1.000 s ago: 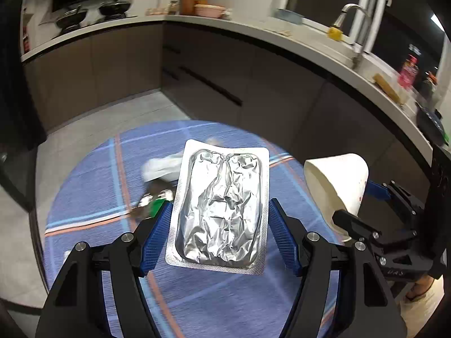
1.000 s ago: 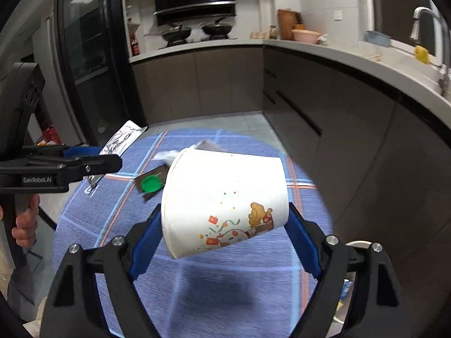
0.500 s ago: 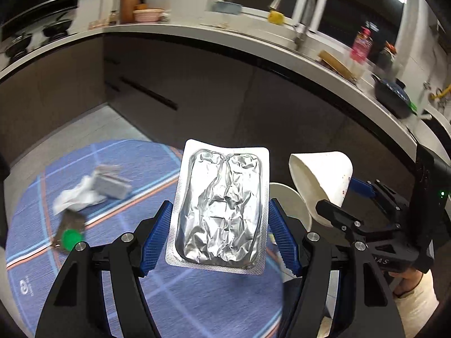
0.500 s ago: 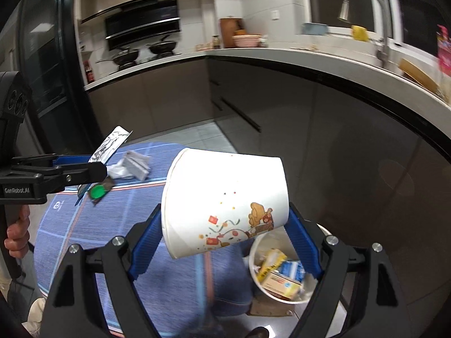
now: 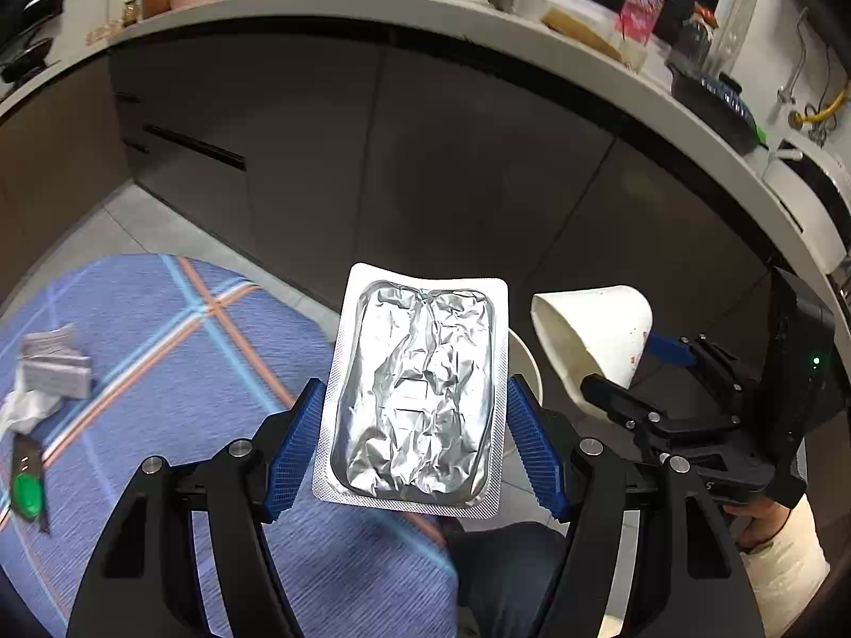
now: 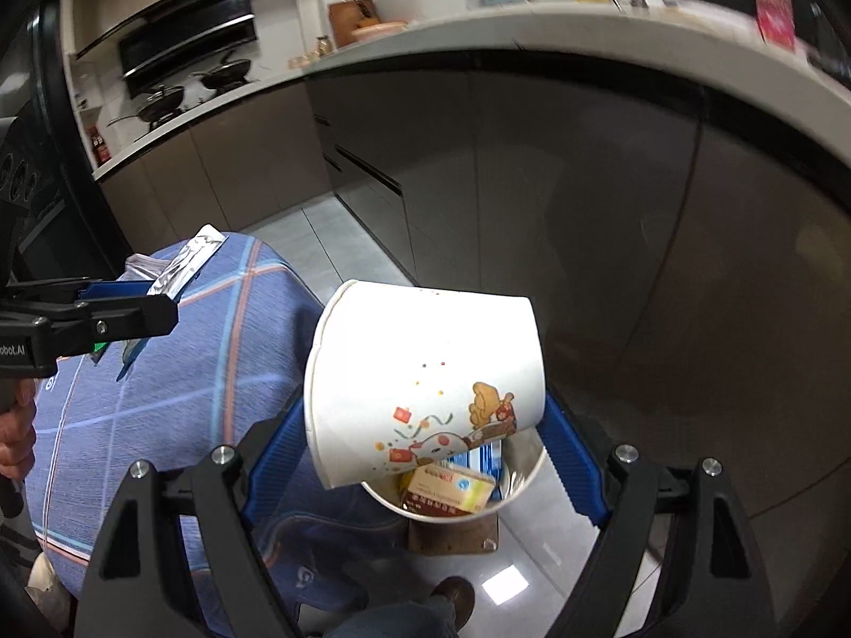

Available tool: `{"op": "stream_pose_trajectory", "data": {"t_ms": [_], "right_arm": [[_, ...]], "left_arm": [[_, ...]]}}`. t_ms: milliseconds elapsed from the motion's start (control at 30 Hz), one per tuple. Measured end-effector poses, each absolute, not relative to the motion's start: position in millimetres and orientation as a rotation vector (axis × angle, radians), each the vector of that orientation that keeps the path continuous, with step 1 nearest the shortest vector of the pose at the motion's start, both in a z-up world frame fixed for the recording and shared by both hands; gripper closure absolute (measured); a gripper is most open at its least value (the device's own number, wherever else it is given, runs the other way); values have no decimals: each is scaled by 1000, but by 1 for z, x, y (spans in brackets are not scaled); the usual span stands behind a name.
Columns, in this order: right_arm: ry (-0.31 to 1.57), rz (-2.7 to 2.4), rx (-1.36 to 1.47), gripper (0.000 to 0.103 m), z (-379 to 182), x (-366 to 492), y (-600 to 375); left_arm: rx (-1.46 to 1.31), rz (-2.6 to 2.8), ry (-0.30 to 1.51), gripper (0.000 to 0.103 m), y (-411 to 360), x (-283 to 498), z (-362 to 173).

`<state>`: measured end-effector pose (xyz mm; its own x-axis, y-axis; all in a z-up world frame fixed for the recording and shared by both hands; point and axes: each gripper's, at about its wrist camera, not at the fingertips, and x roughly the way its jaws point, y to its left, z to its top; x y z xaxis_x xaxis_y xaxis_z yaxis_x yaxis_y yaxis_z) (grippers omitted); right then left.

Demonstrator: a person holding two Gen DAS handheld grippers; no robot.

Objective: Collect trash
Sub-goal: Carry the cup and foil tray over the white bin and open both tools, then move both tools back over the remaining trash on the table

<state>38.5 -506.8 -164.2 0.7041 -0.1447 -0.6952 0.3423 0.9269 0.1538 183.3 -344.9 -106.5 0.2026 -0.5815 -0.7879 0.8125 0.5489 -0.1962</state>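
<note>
My left gripper [image 5: 415, 446] is shut on a silver foil blister pack [image 5: 415, 393], held upright above the edge of the blue round table [image 5: 159, 345]. My right gripper [image 6: 425, 436] is shut on a white paper cup [image 6: 425, 372] with cartoon print, tilted on its side right above a white trash bin [image 6: 524, 486] on the floor. The bin holds a yellow box [image 6: 452, 489] and other packets. In the left wrist view the cup [image 5: 590, 335] and right gripper [image 5: 638, 383] are at the right, with the bin rim [image 5: 526, 367] behind the foil pack.
On the table lie a grey folded packet [image 5: 56, 367], crumpled white paper [image 5: 21, 404] and a green-capped item [image 5: 26, 494]. Dark kitchen cabinets [image 6: 585, 186] and a countertop [image 5: 478, 16] curve behind. The person's shoe [image 6: 452, 598] is on the tiled floor by the bin.
Both grippers have swung right, away from the table's middle and toward the cabinets. The cup now hangs over the trash bin. Both grips are unchanged.
</note>
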Motion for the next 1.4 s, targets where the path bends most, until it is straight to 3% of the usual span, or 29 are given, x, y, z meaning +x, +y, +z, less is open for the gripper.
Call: {"op": "stream_pose_trajectory", "data": {"t_ms": [567,1167,1400], "right_arm": [[891,-249,329,20,-246,73,-554],[954,-195,265,19,-277,94,-551],[953,-202,264,19,-277,90,-556]], "left_arm": [[441,-983,1123,38,-436,202,-199],[494,-933,1138,37,-453,210,-231],[470,-939,1113,15,-451,204,-224]]}}
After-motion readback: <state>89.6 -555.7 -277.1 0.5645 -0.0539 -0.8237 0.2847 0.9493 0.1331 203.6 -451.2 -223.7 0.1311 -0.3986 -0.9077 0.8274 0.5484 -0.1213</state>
